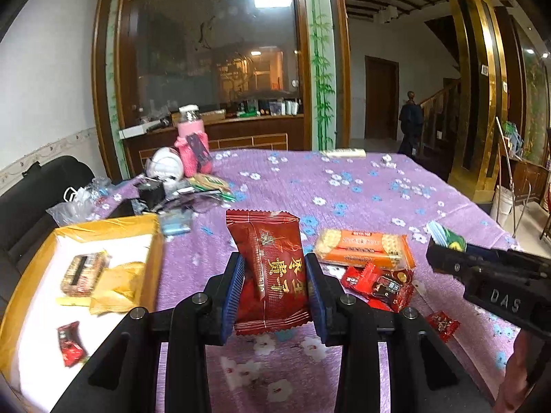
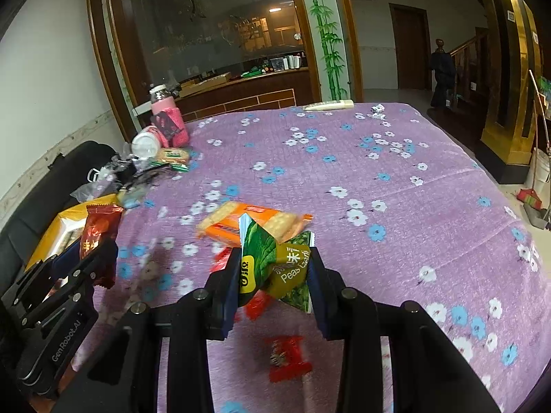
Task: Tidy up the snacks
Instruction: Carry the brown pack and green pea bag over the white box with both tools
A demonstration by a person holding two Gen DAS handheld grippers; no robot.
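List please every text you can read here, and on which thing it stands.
"DAS": right gripper body.
"GenRobot.AI": left gripper body.
"Peas": green packet; rest cut off.
Gold Chinese characters: red packet, upside down.
Cracker pack: blurred.

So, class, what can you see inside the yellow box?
Inside the yellow box: a brown patterned packet, yellow packets and a small red packet. Anything under the yellow packets is covered.

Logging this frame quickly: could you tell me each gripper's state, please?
Left gripper: shut on red snack packet.
Right gripper: shut on green pea snack packet.
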